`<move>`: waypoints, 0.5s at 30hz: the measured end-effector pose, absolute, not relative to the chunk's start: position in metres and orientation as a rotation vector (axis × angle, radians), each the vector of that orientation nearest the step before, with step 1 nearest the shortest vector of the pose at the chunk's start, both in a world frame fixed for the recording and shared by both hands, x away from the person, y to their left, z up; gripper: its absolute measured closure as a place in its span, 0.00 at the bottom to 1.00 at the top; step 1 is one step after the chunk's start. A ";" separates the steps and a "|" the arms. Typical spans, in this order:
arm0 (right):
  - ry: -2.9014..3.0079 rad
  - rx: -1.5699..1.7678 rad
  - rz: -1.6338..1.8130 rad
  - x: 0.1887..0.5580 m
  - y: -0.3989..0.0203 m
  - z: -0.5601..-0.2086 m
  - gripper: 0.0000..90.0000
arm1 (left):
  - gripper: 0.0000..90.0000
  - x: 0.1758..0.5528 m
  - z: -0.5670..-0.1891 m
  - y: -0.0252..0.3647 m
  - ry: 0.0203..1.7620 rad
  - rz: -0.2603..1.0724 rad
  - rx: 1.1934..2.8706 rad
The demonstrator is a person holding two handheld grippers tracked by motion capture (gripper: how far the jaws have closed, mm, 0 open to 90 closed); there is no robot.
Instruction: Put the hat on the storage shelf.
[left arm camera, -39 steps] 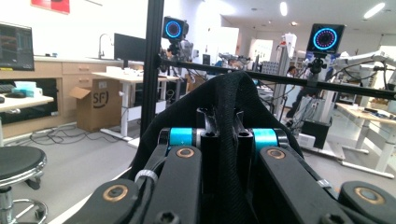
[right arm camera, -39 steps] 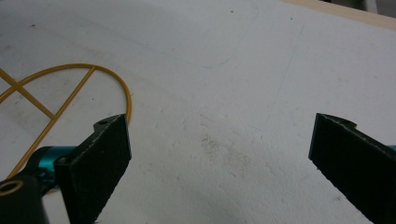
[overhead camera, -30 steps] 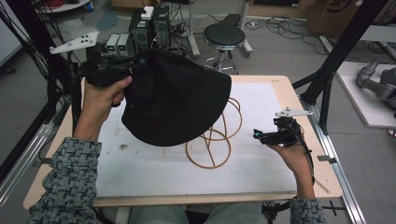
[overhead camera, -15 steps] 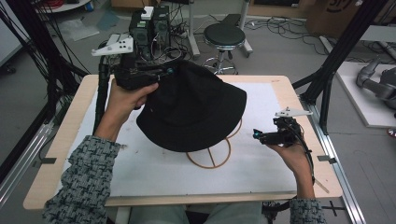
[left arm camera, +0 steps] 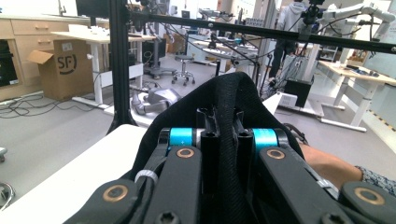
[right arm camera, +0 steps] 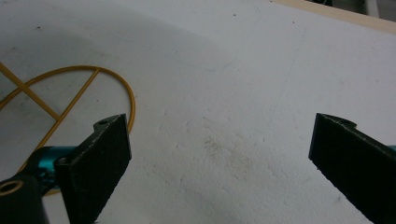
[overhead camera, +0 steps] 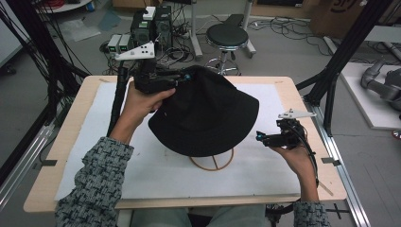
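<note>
A black bucket hat (overhead camera: 208, 118) sits over a golden wire stand (overhead camera: 213, 163), whose round base ring shows below the brim. My left gripper (overhead camera: 183, 77) is shut on the hat's far left brim, held from the back left of the table. In the left gripper view the black fabric (left arm camera: 233, 93) runs up between the closed jaws of the left gripper (left arm camera: 226, 128). My right gripper (overhead camera: 260, 138) rests low on the white mat, right of the hat and apart from it. In the right gripper view that gripper (right arm camera: 219, 140) is open, nothing between its pads, with the stand's ring (right arm camera: 131, 100) at the left.
A white mat (overhead camera: 118, 156) covers the wooden table (overhead camera: 75, 123). Black frame posts (overhead camera: 331, 80) rise at the table's right and left. A stool (overhead camera: 227, 35) and electronics boxes (overhead camera: 151, 23) stand on the floor behind the table.
My left hand has carried the hat right and a little down, so it now covers the stand's upper loops. The right gripper has stayed in place.
</note>
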State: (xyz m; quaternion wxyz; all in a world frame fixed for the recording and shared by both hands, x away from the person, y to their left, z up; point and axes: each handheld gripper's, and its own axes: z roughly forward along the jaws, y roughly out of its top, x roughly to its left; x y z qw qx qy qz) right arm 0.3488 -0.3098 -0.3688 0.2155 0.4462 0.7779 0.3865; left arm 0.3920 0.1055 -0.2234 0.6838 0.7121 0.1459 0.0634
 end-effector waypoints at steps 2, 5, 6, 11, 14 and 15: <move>2.157 1.230 1.070 0.349 -0.310 -0.369 0.06 | 0.95 0.393 -0.224 0.103 0.325 0.139 1.600; 2.157 1.229 1.071 0.349 -0.310 -0.369 0.06 | 0.95 0.393 -0.225 0.099 0.324 0.137 1.604; 2.157 1.232 1.070 0.349 -0.310 -0.369 0.06 | 0.95 0.393 -0.226 0.098 0.323 0.137 1.603; 2.157 1.234 1.071 0.349 -0.310 -0.370 0.06 | 0.95 0.394 -0.227 0.093 0.316 0.134 1.613; 2.160 1.232 1.068 0.349 -0.310 -0.370 0.06 | 0.95 0.392 -0.229 0.089 0.302 0.136 1.616; 2.161 1.234 1.069 0.349 -0.310 -0.370 0.06 | 0.95 0.392 -0.229 0.088 0.300 0.138 1.620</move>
